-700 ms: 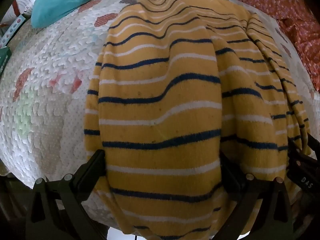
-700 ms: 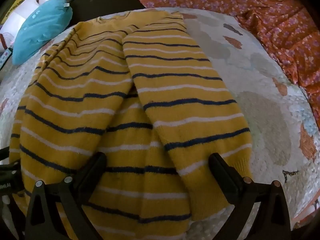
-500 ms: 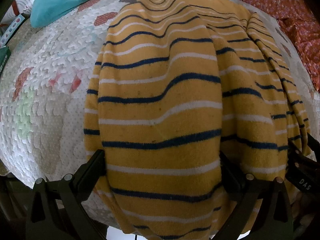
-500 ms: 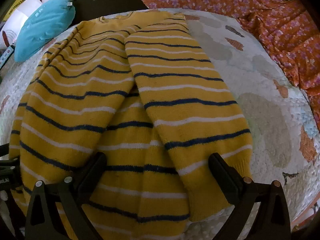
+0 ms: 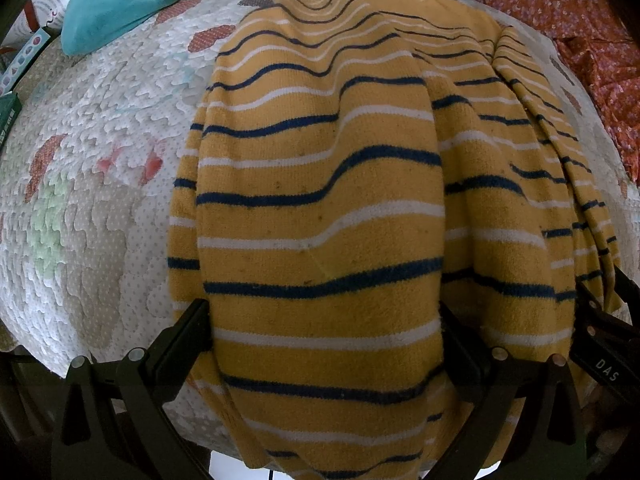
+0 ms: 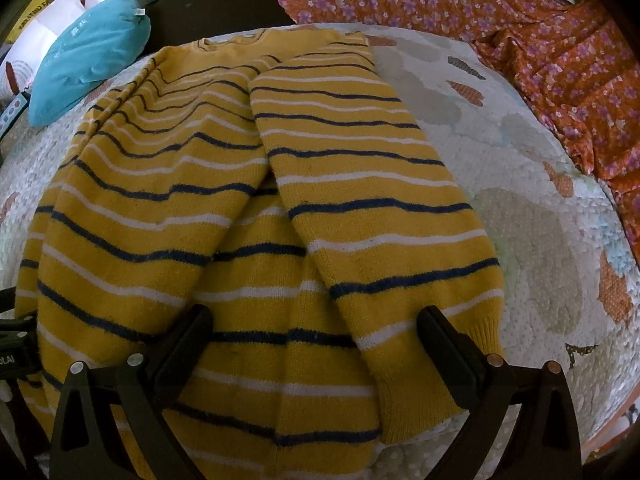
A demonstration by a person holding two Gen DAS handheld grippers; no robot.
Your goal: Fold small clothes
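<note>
Almost nothing has moved over the last moments: the yellow striped sweater (image 6: pixel 256 240) lies in the same place on the quilted bed cover (image 5: pixel 92 184), both sleeves folded inward along the body, its hem at the near edge of the bed and its collar toward the far edge. That stillness suggests a pause between folds; the sleeve step looks done, and the next step is likely lifting the hem toward the collar. The left hand-held gripper (image 5: pixel 324 332) stands wide, its fingers either side of the left folded sleeve near the hem, not pinching it. The right hand-held gripper (image 6: pixel 316 336) is equally wide, straddling the body panel and the right sleeve's cuff. A teal pillow (image 6: pixel 88 56) sits at the far left corner and an orange floral cloth (image 6: pixel 500 28) lies along the far right edge. On the right gripper's body, seen at the left view's edge, white letters read "DAS"; other writing is too small to read.
</note>
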